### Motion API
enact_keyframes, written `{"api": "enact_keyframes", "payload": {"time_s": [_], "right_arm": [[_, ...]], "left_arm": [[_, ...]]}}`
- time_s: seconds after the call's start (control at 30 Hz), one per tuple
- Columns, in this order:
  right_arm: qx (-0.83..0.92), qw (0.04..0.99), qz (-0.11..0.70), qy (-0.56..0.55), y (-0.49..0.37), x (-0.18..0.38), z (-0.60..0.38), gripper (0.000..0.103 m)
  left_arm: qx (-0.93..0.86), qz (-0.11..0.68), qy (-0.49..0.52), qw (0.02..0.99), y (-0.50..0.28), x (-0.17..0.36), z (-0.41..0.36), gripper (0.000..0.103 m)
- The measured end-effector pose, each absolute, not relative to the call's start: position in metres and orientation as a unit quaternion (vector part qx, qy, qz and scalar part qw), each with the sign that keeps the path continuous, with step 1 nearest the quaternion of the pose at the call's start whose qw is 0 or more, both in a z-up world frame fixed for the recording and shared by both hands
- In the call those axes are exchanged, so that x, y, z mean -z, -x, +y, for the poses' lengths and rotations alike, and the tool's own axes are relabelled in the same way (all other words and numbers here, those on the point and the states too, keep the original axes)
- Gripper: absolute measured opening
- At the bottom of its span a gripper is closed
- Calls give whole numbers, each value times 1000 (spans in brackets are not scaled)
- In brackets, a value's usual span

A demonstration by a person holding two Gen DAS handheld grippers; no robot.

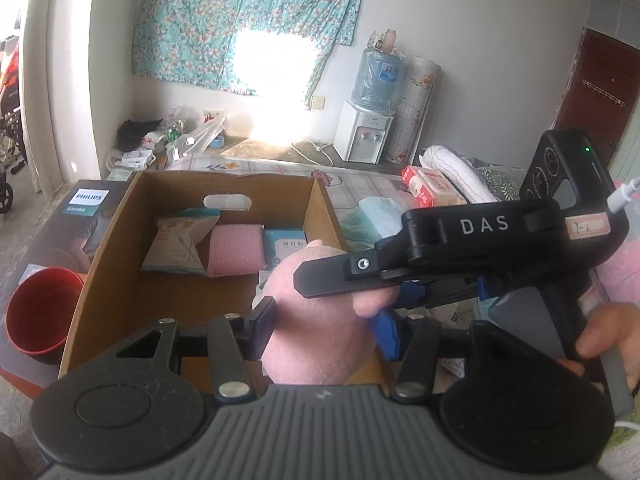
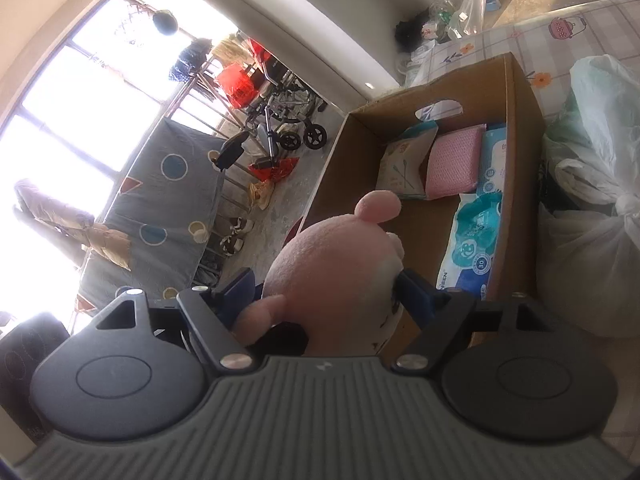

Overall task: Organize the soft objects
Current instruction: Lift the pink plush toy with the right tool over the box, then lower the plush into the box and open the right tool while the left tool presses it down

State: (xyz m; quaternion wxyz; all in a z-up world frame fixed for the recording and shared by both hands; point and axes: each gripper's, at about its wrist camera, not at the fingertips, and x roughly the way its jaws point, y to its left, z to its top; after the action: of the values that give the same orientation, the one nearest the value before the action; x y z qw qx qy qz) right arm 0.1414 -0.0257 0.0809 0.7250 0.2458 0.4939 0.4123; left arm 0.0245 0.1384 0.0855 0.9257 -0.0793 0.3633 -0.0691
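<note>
Ahead of both tools stands 1 open cardboard box [image 1: 120, 240] holding 1 cotton-swab pouch [image 1: 180, 244], 1 pink sponge [image 1: 236, 250] and 2 wet-wipe packs [image 2: 476, 240], partly hidden by the toy. 1 pink plush toy [image 1: 320, 328] sits at the box's near edge, gripped by both the left tool [image 1: 326, 330] and the right tool [image 2: 324, 292], jaws partly spread; its face is hidden.

Plush [image 2: 336, 276]: lower body hidden behind the right gripper [image 2: 324, 296] housing; face turned away, not readable. Box [image 1: 120, 248]: near wall covered by the left gripper [image 1: 326, 328] in the left wrist view. Cup [image 1: 40, 316]: base cut by housing. Wipes pack [image 2: 474, 248]: print too small to read. Window glare washes out the wall by the curtain [image 1: 248, 20]. Hand [image 1: 608, 340]: mostly off-frame.
</note>
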Motion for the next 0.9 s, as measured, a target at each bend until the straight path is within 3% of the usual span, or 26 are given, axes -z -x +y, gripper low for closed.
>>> {"api": "enact_keyframes", "payload": {"time_s": [0.13,0.17,0.2,0.33,0.47,0.53,0.7,0.9], "right_arm": [[-401,712,532,-224,-147,-57,-9,81],[-397,712,535,-220,-148,-54,-8,81],[-395,714,535,-218,-148,-52,-9,81],[-386,730,522,-212,-152,-51,-26,81],[-375,746,506,-215,-159,-56,-47,81],[-372,752,499,-217,-160,-57,-55,81],[-366,756,493,-227,-162,-51,-65,81],[-370,751,495,-230,-160,-47,-65,81]], "left_arm": [[84,418,111,898,-36,-58,156,47],[86,434,116,889,-39,-49,160,35],[87,452,123,879,-45,-40,165,30],[70,508,157,844,-69,-3,187,30],[60,509,161,844,-80,2,198,30],[59,507,155,846,-82,0,199,33],[43,512,131,848,-83,-2,198,54],[41,515,111,849,-82,-1,196,66]]}}
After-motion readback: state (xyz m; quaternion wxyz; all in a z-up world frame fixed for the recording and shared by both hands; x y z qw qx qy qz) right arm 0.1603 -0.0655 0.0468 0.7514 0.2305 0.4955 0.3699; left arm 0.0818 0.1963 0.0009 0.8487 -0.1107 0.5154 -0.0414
